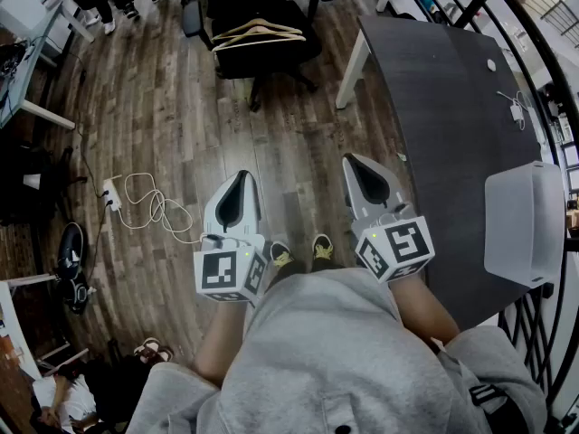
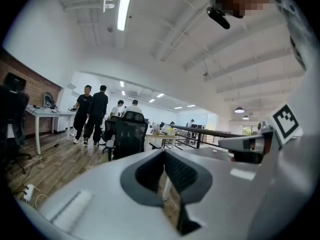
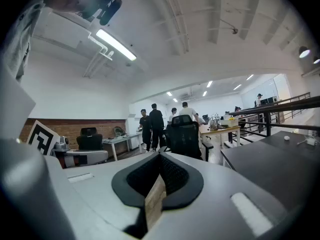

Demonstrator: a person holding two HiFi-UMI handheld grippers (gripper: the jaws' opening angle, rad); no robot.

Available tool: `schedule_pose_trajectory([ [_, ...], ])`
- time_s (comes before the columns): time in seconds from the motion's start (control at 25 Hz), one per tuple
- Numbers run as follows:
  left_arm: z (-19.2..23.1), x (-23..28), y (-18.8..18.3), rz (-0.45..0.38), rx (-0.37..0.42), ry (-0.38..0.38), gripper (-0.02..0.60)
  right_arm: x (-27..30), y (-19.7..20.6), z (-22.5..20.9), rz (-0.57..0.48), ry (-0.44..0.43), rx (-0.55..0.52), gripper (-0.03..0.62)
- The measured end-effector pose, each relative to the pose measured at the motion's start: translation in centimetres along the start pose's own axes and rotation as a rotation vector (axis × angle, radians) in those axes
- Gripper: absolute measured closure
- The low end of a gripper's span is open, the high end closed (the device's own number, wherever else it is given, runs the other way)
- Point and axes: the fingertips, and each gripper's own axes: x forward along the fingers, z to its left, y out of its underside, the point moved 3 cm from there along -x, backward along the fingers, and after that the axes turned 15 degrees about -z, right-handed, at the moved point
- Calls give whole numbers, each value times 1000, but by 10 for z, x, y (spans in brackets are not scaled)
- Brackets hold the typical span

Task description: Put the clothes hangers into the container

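Observation:
Several wooden clothes hangers (image 1: 258,33) lie on the seat of a black office chair (image 1: 271,57) at the far end of the wooden floor. A white plastic container (image 1: 525,222) stands on the dark table (image 1: 443,107) at the right. My left gripper (image 1: 241,177) and right gripper (image 1: 358,163) are held side by side in front of the person's body, pointing toward the chair, well short of it. Both have their jaws together with nothing between them. The chair shows ahead in the left gripper view (image 2: 127,134) and the right gripper view (image 3: 184,131).
A power strip with a looped white cable (image 1: 149,208) lies on the floor at the left. People (image 2: 92,114) stand by a white desk beyond the chair. A white charger (image 1: 517,111) lies on the table. A black railing (image 1: 543,52) runs along the right edge.

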Motion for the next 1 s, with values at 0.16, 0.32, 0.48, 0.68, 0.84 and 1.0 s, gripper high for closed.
schedule_pose_trajectory([
  [0.16,0,2,-2,3,16,9,569,3,-1,0,0,7,10,595],
  [0.32,8,0,0,15,15,14,569,6,0,6,0,9,8,595],
  [0.48,20,-1,-1,21,17,21,569,10,1,14,-11,15,38,594],
  [0.68,40,-3,-4,20,28,28,569,27,3,33,-12,-13,63,595],
  [0.84,65,-9,-6,16,22,18,569,42,7,51,-9,3,52,595],
  [1.0,89,-10,-7,17,9,12,569,52,8,64,-14,10,36,595],
])
